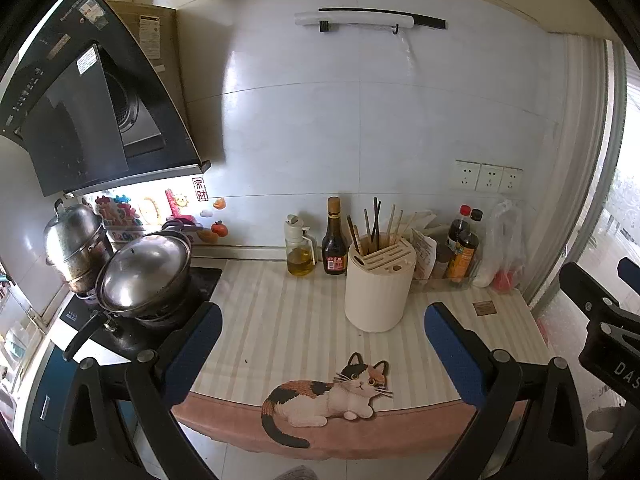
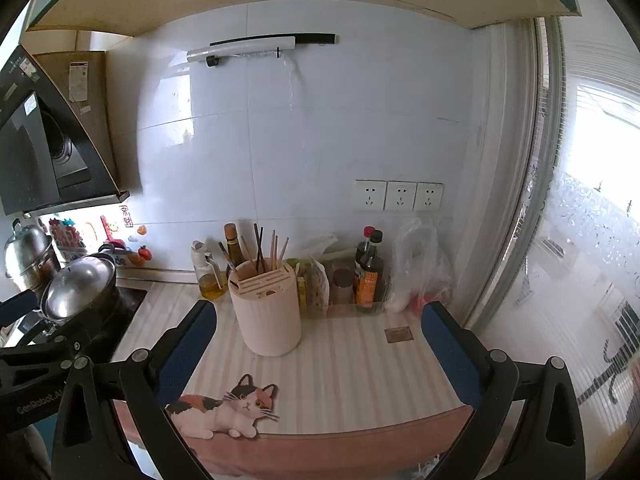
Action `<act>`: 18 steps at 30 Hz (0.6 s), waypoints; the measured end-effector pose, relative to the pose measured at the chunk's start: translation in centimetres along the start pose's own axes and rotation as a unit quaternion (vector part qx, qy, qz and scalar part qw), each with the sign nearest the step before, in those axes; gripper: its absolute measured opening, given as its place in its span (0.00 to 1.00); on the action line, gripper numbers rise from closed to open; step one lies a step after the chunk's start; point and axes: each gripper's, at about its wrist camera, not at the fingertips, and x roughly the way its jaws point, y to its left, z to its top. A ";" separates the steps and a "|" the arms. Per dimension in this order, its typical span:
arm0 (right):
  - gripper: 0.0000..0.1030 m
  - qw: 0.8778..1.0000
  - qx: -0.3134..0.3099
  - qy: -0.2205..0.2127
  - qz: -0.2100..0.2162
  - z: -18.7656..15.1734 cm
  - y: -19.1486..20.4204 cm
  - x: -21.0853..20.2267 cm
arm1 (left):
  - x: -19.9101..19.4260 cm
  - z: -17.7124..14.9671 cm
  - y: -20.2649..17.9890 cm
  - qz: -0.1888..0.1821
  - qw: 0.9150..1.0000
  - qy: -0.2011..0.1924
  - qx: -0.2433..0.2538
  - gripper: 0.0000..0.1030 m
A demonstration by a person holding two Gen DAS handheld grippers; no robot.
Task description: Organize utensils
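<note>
Near the middle of both frames, a cream utensil holder (image 1: 378, 286) (image 2: 267, 309) stood upright on the striped mat (image 1: 288, 320) (image 2: 352, 364) covering the desk, with chopsticks (image 1: 376, 220) (image 2: 266, 248) upright in its rear opening — its front slots showed nothing in them. Low in each view, the left hand-held gripper (image 1: 322, 354) and the right hand-held gripper (image 2: 318, 350) were spread wide and held nothing — both short of the holder. Just behind it, bottles (image 1: 334, 238) (image 2: 370, 272) lined the wall, and a lidded pan (image 1: 146, 272) (image 2: 78, 290) sat at left.
</note>
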 end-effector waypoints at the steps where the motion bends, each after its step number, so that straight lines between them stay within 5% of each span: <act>1: 1.00 1.000 0.000 0.000 -0.001 0.0 0.0 -0.1 | 0.0 0.0 0.1 0.001 1.000 0.001 0.001 1.00; 18: 1.00 1.000 -0.002 -0.001 0.002 0.0 0.3 0.0 | -0.2 0.1 0.7 0.010 1.000 -0.006 -0.014 1.00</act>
